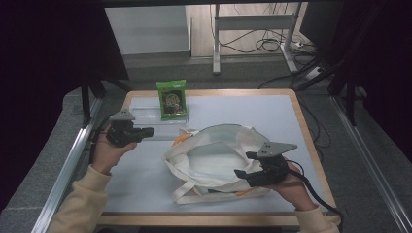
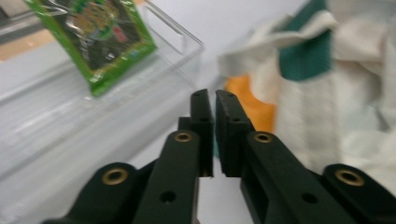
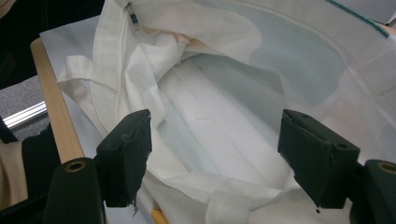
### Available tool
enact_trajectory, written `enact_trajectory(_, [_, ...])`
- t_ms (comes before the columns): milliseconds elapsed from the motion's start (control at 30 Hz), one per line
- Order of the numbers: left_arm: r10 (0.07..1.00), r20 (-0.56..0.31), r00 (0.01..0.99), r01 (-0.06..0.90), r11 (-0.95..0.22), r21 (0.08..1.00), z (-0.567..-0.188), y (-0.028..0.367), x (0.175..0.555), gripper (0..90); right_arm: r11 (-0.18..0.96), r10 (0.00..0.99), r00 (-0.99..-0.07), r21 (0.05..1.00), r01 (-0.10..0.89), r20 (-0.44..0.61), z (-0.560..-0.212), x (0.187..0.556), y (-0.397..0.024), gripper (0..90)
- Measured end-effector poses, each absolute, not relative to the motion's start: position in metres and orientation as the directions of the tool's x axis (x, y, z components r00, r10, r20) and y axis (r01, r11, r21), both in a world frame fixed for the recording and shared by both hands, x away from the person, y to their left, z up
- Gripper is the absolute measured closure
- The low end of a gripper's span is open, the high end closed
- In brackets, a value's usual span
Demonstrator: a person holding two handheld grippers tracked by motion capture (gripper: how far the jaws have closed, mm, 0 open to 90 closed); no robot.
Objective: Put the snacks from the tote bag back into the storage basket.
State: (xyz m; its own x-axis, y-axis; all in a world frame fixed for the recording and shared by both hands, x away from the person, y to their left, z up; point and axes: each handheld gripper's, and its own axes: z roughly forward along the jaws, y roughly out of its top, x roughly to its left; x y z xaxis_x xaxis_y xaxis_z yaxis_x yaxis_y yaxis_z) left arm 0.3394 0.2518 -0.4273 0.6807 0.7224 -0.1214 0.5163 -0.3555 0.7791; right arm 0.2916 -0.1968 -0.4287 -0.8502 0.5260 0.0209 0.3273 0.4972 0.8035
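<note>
A white cloth tote bag [image 1: 214,160] lies in the middle of the table with its mouth wide, showing its pale inside [image 3: 210,116]. My right gripper [image 1: 244,164] sits at the bag's right rim, jaws wide apart [image 3: 219,158] over the opening and pressing on nothing. A green snack packet [image 1: 172,99] stands in a clear tray [image 1: 145,116] at the back. My left gripper [image 1: 149,131] hovers left of the bag, pointing toward it. Its jaws [image 2: 214,100] stand a thin slit apart with nothing between them. The packet [image 2: 102,42] and the bag [image 2: 327,93] lie ahead of them.
Something orange [image 1: 180,138] peeks out beside the bag's left edge, blurred [image 2: 252,105] in the left gripper view. The pale tabletop [image 1: 252,111] has a wooden border, and metal rails [image 1: 68,165] run along both sides. A desk frame and cables [image 1: 262,43] stand beyond.
</note>
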Motion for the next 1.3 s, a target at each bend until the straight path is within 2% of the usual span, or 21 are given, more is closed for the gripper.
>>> enact_trajectory(67, [0.708,-0.118,0.697,0.503,-0.364,0.784,-0.430,0.250,0.330,76.5,0.498,0.525,-0.851,0.804,0.327,0.020,-0.429,0.291,-0.197,26.2])
enact_trajectory(267, [0.695,-0.114,0.710,0.502,-0.386,0.774,-0.433,0.246,0.312,43.8,0.494,0.529,-0.848,0.804,0.331,0.024,-0.428,0.292,-0.198,26.2])
enact_trajectory(367, [0.687,-0.130,0.715,0.500,-0.373,0.781,-0.431,0.246,0.307,33.4,0.496,0.530,-0.847,0.802,0.332,0.023,-0.427,0.291,-0.198,26.0])
enact_trajectory(433, [0.676,-0.123,0.727,0.483,-0.375,0.791,-0.430,0.246,0.304,29.9,0.493,0.529,-0.848,0.804,0.332,0.026,-0.427,0.291,-0.199,26.0])
enact_trajectory(1300, [0.672,-0.122,0.731,0.480,-0.379,0.791,-0.433,0.241,0.303,24.0,0.490,0.534,-0.845,0.808,0.328,0.019,-0.425,0.290,-0.200,25.6])
